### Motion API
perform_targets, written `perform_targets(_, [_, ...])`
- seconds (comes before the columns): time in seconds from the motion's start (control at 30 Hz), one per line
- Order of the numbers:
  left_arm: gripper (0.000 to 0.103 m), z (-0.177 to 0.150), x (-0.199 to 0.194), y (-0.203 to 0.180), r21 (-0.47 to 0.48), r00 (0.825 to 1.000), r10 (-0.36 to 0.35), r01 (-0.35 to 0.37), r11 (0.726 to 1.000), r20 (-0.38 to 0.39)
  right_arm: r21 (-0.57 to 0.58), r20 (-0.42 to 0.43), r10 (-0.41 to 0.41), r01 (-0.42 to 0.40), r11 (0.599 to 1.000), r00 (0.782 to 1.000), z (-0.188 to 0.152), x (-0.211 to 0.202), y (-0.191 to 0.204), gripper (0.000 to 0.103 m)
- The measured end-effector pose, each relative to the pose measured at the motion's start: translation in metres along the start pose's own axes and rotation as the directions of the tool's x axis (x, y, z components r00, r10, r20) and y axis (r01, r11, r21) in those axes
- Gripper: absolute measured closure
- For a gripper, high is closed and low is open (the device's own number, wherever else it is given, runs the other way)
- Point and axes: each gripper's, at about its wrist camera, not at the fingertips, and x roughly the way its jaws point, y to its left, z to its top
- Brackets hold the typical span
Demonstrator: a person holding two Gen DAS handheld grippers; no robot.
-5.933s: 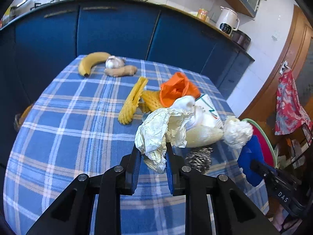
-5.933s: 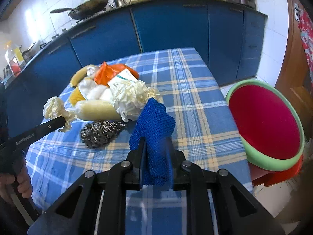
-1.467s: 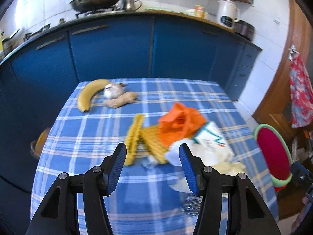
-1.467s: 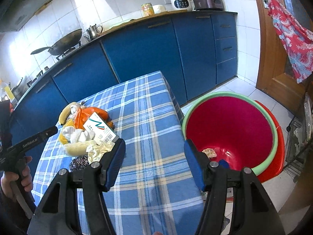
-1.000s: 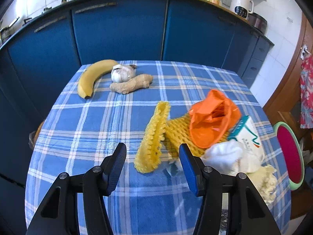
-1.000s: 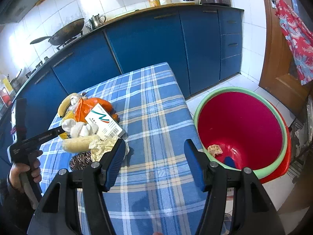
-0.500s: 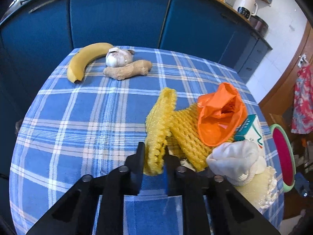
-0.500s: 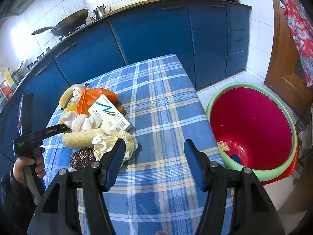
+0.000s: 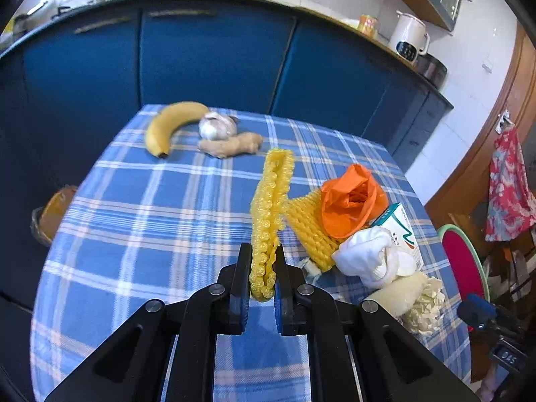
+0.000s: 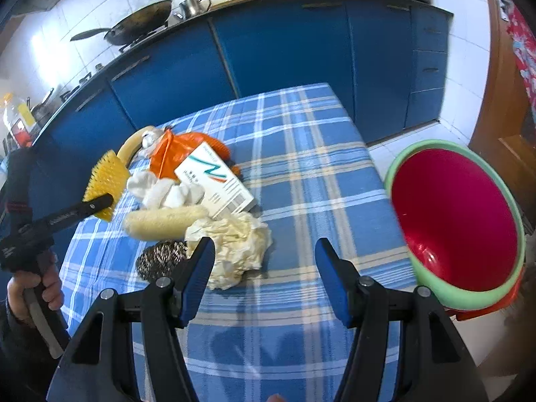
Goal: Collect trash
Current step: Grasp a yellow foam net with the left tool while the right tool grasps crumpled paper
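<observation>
My left gripper (image 9: 262, 268) is shut on the near end of a yellow foam net (image 9: 271, 197), which stands up off the checked table. The right wrist view shows the same net (image 10: 107, 181) raised at the left, held in the left gripper (image 10: 100, 206). A pile of trash lies to the right: an orange plastic bag (image 9: 351, 201), a second yellow net (image 9: 308, 224), a white wad (image 9: 368, 258), a white box (image 10: 214, 177), a pale foam roll (image 10: 164, 222), a steel scourer (image 10: 160, 259) and crumpled paper (image 10: 238, 248). My right gripper (image 10: 264, 264) is open, hanging above the table just right of the crumpled paper.
A red bin with a green rim (image 10: 398, 164) stands off the table's right edge. A banana (image 9: 167, 124), garlic (image 9: 216, 125) and ginger (image 9: 231, 144) lie at the far end. Blue cabinets (image 9: 207, 57) run behind. A basket (image 9: 50, 211) sits below the left edge.
The left gripper went from open above the yellow net to shut on it, and has lifted it. The right gripper swung from the bin toward the pile, still open.
</observation>
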Motion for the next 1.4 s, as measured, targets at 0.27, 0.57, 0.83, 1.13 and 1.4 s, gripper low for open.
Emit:
perform_targets(0.27, [0.092, -0.01, -0.023, 0.009, -0.017, 0.999, -0.003, 0.004, 1.0, 0.033, -0.021, -0.04, 0.013, -0.014, 1.0, 0.999, -0.006, 0.016, 0.01, 0.039])
perform_targets(0.57, [0.092, -0.024, -0.025, 0.006, -0.03, 0.999, -0.039, 0.04, 0.999, 0.018, -0.009, -0.068, 0.052, -0.053, 0.999, 0.996, -0.005, 0.037, 0.016, 0.039])
perform_targets(0.83, [0.092, -0.032, -0.025, 0.006, -0.037, 0.999, -0.049, 0.049, 0.998, 0.008, -0.011, -0.094, 0.096, -0.097, 0.995, 0.991, -0.009, 0.047, 0.023, 0.052])
perform_targets(1.13, [0.092, -0.032, -0.036, -0.002, -0.026, 0.998, -0.065, 0.066, 0.997, 0.025, -0.023, -0.068, 0.098, -0.1, 0.995, 0.993, -0.011, 0.038, 0.024, 0.062])
perform_targets(1.4, [0.092, -0.03, -0.05, -0.018, 0.003, 0.995, -0.089, 0.089, 0.996, 0.045, -0.018, -0.015, 0.088, -0.088, 0.996, 0.996, -0.012, 0.012, 0.019, 0.062])
